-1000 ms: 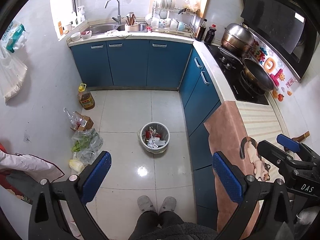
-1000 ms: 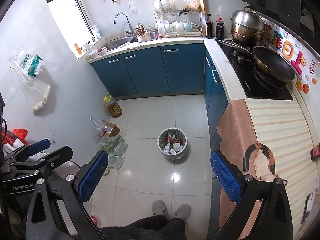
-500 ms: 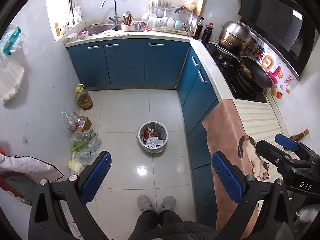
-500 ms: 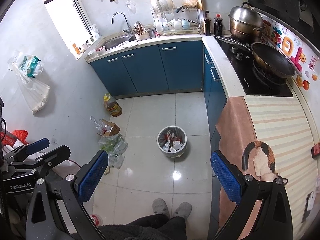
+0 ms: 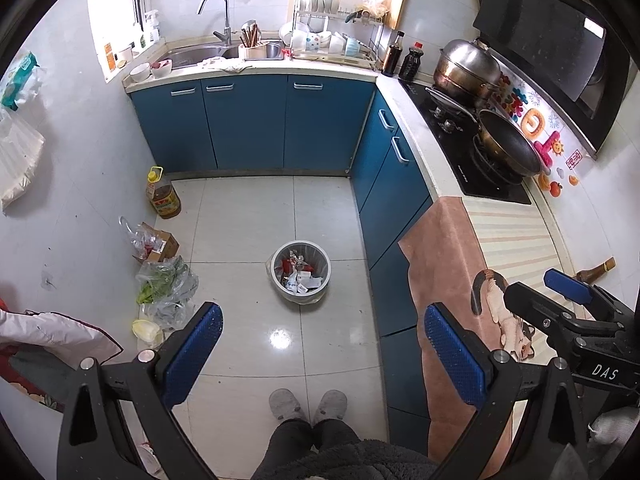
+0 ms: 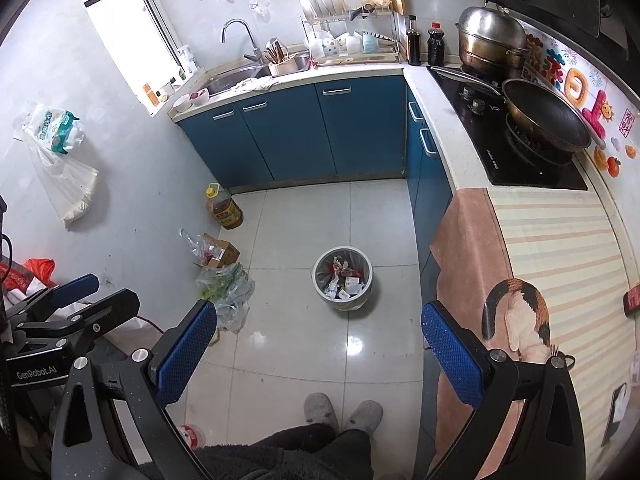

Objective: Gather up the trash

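Beyond both empty claws [image 5: 320, 350], trash bin [image 5: 301, 276]

**Readable lettering in the kitchen views**

"DAS" is printed in white on the black body of the right gripper [image 5: 566, 292], seen from the left wrist. "GenRobot.AI" is printed on the left gripper [image 6: 76, 292], seen from the right wrist. Other labels are too blurred to be read.

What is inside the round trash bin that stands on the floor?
The trash bin holds crumpled white paper and red wrappers, piled near its rim. Whatever lies under that top layer, and the bottom, is covered.
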### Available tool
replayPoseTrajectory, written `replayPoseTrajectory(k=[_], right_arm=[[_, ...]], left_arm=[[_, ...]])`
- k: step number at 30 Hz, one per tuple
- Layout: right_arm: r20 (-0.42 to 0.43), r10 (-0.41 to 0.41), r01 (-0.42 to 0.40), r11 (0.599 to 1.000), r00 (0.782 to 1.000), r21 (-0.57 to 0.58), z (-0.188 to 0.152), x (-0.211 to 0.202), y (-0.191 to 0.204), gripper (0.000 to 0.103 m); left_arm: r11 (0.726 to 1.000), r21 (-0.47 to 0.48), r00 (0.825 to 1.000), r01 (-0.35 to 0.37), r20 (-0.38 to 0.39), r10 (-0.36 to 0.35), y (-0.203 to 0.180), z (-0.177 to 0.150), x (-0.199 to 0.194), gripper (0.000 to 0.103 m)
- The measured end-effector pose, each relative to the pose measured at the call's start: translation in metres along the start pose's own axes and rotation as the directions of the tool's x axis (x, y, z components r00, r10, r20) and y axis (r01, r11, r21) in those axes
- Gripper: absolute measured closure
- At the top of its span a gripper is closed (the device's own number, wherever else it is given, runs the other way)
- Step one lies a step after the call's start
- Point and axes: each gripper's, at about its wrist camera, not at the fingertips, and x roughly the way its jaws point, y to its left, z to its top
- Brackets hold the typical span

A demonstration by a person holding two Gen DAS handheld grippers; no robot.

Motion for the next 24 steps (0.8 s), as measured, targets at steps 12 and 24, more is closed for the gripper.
replayPoseTrajectory(k=[12,24], right_arm=[[-0.012,0.008,-0.009,1.0,1.0,-0.009,0.003,0.001,-0.007,0.0],[-0.023,0.019,-0.019,1.0,1.0,-0.018,0.006,0.004,-0.01,0.0]], left_arm=[[1.0,-0.004,1.0,0.0,-0.005,0.0,-0.001,0.0,0.002,0.0],[1.0,-0.007,1.0,0.0,-0.006,0.0,-0.002,-0.001,0.004,0.0]])
